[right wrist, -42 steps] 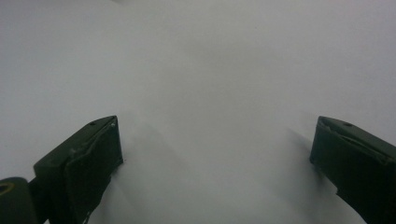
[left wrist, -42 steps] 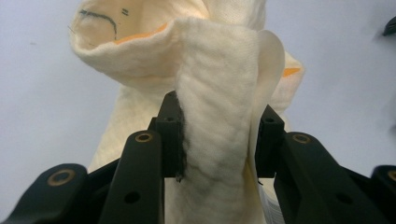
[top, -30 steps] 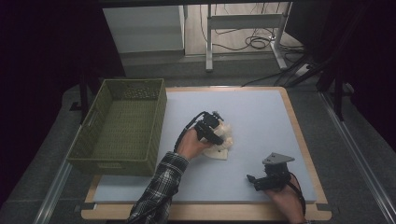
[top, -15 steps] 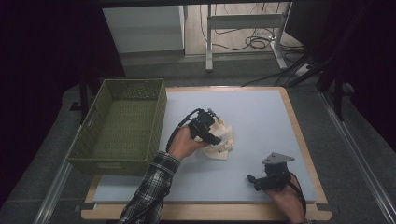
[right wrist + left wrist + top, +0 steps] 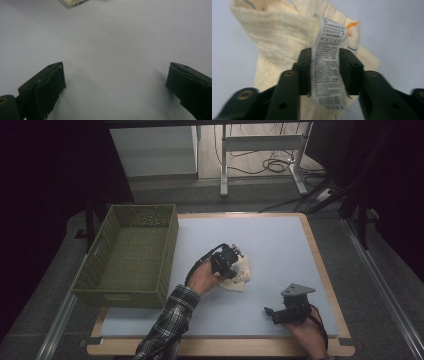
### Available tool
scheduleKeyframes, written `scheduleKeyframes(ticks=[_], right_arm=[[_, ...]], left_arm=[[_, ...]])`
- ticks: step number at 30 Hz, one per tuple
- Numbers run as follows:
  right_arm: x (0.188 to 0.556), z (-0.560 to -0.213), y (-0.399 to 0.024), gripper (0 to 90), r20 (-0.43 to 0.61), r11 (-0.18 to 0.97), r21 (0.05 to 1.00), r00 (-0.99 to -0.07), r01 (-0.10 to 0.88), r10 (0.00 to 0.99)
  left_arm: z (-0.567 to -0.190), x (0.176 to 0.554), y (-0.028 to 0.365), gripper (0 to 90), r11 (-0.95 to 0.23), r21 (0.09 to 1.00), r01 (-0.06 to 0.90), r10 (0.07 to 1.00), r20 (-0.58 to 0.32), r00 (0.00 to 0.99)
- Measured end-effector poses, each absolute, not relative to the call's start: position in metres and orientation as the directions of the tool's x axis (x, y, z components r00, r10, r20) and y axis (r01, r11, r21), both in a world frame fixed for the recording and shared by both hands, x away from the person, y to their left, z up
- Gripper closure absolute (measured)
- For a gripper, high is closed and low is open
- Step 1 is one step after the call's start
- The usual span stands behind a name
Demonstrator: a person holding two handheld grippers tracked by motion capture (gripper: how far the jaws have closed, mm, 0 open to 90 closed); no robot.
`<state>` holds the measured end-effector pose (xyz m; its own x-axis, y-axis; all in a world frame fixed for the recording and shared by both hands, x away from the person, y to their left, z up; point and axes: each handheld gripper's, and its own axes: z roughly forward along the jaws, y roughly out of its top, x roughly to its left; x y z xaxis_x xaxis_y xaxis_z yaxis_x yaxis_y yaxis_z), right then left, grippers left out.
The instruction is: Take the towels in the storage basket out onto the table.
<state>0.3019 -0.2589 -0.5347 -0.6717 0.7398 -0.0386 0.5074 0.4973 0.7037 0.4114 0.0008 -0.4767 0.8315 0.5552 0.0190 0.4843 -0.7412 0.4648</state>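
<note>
Left gripper (image 5: 325, 75) fingers have just been closing and now pinch the cloth's (image 5: 239, 272) white label (image 5: 328, 62) mid-tabletop (image 5: 280, 245); right gripper (image 5: 272, 312) idles, fingers spread; lift and transfer to basket (image 5: 172, 240) likely remain.

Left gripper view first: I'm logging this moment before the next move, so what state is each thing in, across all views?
Left gripper: jaws have just been closing, care label between them, pads at its edges.
Label: white, printed, hanging from the cloth.
Cloth: cream, crumpled on the mat.
Right gripper: open, nothing between the jaws, resting low over bare mat.
Basket: green, upright, left of the mat.
Mat: flat, pale blue.
</note>
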Motion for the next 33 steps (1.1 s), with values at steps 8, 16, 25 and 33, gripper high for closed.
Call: scheduleKeyframes(ticks=[8, 16, 25, 33], right_arm=[[0.302, -0.534, -0.259, 2.7, -0.037, 0.497, 0.703, -0.671, 0.509, 0.741], [0.303, -0.53, -0.261, 14.0, -0.032, 0.479, 0.706, -0.652, 0.522, 0.758], [0.314, -0.519, -0.245, 48.3, 0.036, 0.491, 0.713, -0.725, 0.501, 0.688], [0.337, -0.515, -0.206, 61.7, 0.074, 0.511, 0.72, -0.783, 0.47, 0.617]], left_arm=[[-0.465, 0.413, 0.023, 88.0, -0.689, 0.513, 0.512, 0.589, -0.015, 0.808], [-0.457, 0.411, 0.046, 88.8, -0.65, 0.53, 0.545, 0.637, -0.012, 0.771], [-0.451, 0.411, 0.073, 88.6, -0.631, 0.502, 0.591, 0.698, 0.035, 0.716], [-0.462, 0.413, 0.088, 88.4, -0.6, 0.499, 0.626, 0.726, 0.01, 0.687]])
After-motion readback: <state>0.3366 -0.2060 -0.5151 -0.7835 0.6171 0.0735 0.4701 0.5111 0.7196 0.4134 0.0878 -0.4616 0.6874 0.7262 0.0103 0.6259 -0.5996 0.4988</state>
